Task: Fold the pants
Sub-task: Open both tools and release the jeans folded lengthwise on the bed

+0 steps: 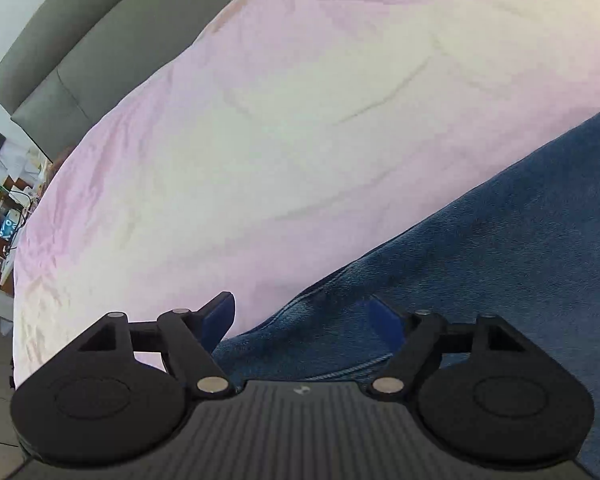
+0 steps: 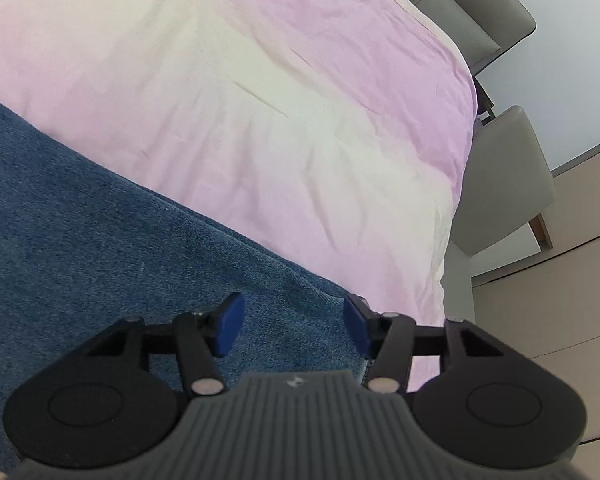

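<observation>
**Denim pants spread under two parted claws**

Blue denim pants (image 1: 500,248) are seen filling the lower right of the left wrist view, with a stitched hem or seam running along their edge towards the bottom centre of the frame. The left gripper (image 1: 302,318) is held above that edge with its jaws wide apart; nothing is clamped between the blue pads, and the left-hand pad is set over the sheet while the right-hand pad is set over the denim.

In the right wrist view the pants (image 2: 100,220) are spread across the left and lower middle of the frame, their edge slanting down from the left edge towards the lower centre. The right gripper (image 2: 294,326) is held over the corner of the cloth, its jaws parted, with denim visible in the gap but not pressed by either pad.

A pale pink bedsheet (image 1: 280,120), lightly creased, is laid beneath the pants and takes up most of both views. A grey padded headboard (image 1: 80,48) is shown at the upper left of the left view, and a cluttered desk (image 1: 4,200) at the far left edge. A grey chair (image 2: 504,184) and a beige cabinet (image 2: 560,280) are seen at the right of the right view.
</observation>
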Motion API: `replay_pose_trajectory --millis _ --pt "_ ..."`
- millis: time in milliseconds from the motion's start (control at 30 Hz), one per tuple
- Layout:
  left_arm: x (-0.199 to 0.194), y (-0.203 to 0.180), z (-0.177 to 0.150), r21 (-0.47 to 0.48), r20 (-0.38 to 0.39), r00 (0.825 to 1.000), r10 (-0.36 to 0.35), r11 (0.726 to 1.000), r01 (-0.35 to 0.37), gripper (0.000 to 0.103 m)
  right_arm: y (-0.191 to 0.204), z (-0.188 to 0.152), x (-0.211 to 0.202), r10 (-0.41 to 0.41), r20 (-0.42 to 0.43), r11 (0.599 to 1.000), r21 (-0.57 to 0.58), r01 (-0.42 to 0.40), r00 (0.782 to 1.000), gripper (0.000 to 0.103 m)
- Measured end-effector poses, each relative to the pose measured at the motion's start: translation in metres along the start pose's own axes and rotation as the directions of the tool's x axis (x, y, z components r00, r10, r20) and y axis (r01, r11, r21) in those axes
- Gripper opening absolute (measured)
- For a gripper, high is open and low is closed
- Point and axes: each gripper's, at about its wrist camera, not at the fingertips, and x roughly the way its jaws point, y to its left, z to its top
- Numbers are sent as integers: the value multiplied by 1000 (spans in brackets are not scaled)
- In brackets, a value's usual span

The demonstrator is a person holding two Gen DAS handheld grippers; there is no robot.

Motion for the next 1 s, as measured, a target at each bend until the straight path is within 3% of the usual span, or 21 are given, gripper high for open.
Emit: replay_pose_trajectory --millis 167,333,467,633,700,767,933,1000 --pt "-66 -30 -37 -15 58 994 -92 996 93 72 1 -25 -39 58 24 996 71 -60 998 51" --pt "-123 -61 -83 -41 107 972 -211 975 216 64 8 -70 -72 113 53 987 111 -118 992 51" --pt "-132 -92 -115 -64 115 949 -294 951 302 63 16 -109 -88 151 81 975 153 -162 985 50" --pt "-93 -122 -131 -148 120 949 -290 940 306 64 36 -147 -106 223 150 949 190 -250 963 44" --pt "-77 -131 -131 -195 119 957 -264 939 284 64 49 -153 -115 279 182 931 188 -312 943 43" --pt "-67 -135 -128 -237 130 962 -240 935 265 68 67 -155 -127 360 216 900 176 -399 908 40" --pt "-44 -127 -118 -372 161 960 -231 886 276 70 119 -135 -140 557 232 795 127 -593 797 35" --pt "-44 -121 -112 -397 181 957 -228 873 283 60 138 -125 -141 606 236 759 112 -641 759 31"
